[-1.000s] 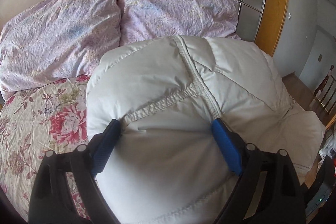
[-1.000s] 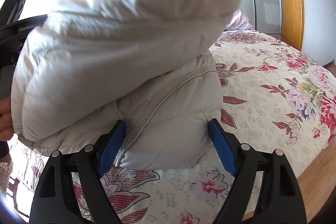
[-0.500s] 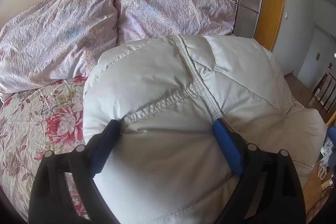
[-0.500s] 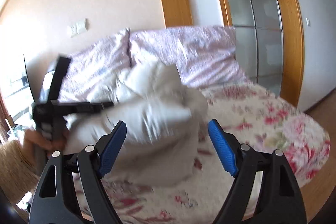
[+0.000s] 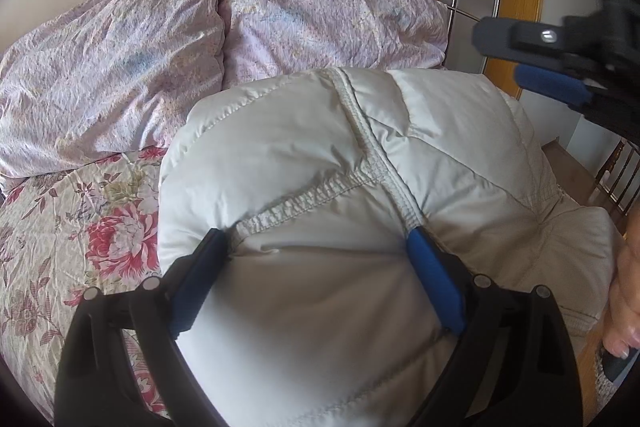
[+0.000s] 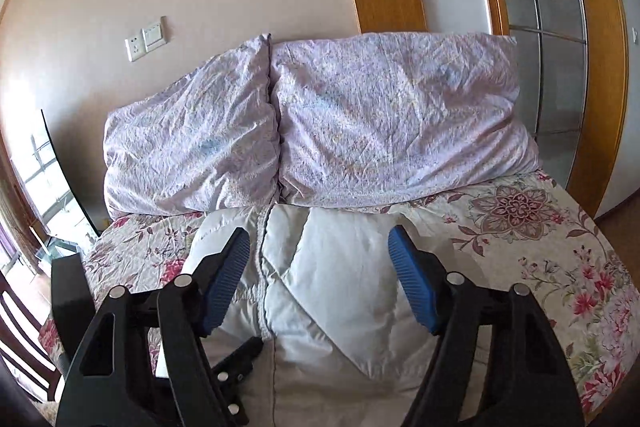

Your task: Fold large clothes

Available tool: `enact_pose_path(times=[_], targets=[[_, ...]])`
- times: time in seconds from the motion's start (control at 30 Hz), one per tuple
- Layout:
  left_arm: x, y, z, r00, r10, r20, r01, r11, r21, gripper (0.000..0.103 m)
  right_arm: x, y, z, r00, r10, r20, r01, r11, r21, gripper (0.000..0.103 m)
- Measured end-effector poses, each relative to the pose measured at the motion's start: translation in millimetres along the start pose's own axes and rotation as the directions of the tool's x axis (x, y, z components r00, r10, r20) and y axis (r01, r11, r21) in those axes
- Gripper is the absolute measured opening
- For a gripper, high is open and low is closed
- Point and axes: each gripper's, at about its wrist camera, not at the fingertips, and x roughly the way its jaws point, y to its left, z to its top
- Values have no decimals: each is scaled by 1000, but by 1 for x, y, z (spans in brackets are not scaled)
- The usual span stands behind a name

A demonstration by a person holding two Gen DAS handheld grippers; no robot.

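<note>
A puffy white down jacket point(image 5: 320, 187) lies bundled on the floral bed. My left gripper point(image 5: 316, 247) has its blue pads spread wide with the jacket's bulk bulging between them, pressed against the fabric. In the right wrist view the same jacket point(image 6: 328, 267) lies below my right gripper point(image 6: 318, 247), which is open and above it, holding nothing. The right gripper also shows at the upper right of the left wrist view point(image 5: 560, 67).
Two lilac pillows point(image 6: 320, 127) lean against the wall at the head of the bed. The floral bedspread point(image 6: 560, 267) extends right. A wooden door frame and glass closet doors point(image 6: 540, 27) stand to the right. A chair point(image 6: 24, 327) is at the left.
My right gripper let go of the jacket, rose and swung to face the pillows from above the jacket. The left gripper stayed pressed on the jacket.
</note>
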Motion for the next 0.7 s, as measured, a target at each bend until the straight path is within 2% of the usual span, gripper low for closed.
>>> enact_pose_path(times=[0.23,0.3,0.5,0.7], targets=[[2,-2,1,1000,-8,5,8,1000,-1,95,48,-29,-12,988,-68,-138,77,995,61,52],[2,-3,1,1000,-17,9,17,1000,1,96,59,-39,-21,981,-95,-167,109,991,76,50],[4,-11,2,998,-50,22,50,999,13,99,77,-53,-45,975,-134,-176,150,986,76,51],[10,-21,1,998,-52,40,50,998,39,101,88,-67,-61,978,-120,-172,139,985,105,51]])
